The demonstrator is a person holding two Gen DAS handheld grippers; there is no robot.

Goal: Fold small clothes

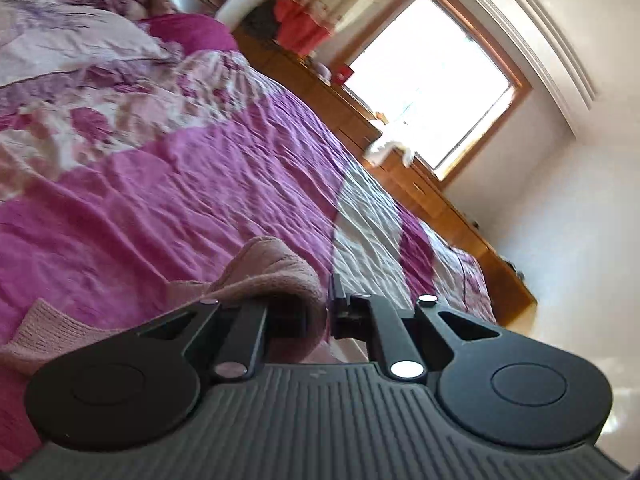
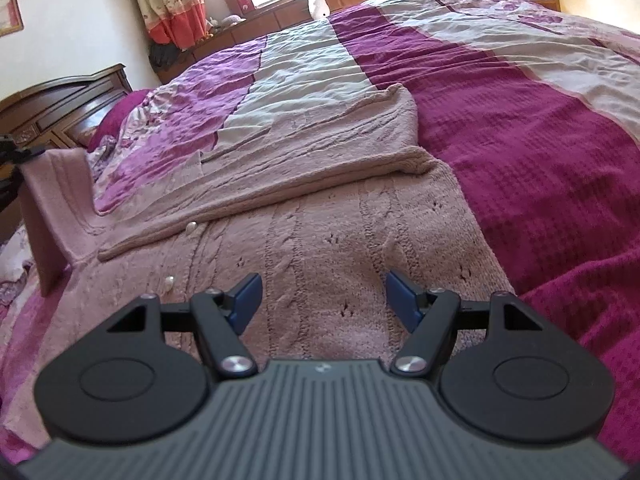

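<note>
While pinching the pink sweater, left gripper clamped tight; right gripper above it, fingers wide apart.

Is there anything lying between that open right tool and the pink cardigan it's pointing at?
Nothing visible. The right tool hangs open just above the pink cardigan, with only bare knit between its fingers. The left tool is already shut on another part of the cardigan.
</note>
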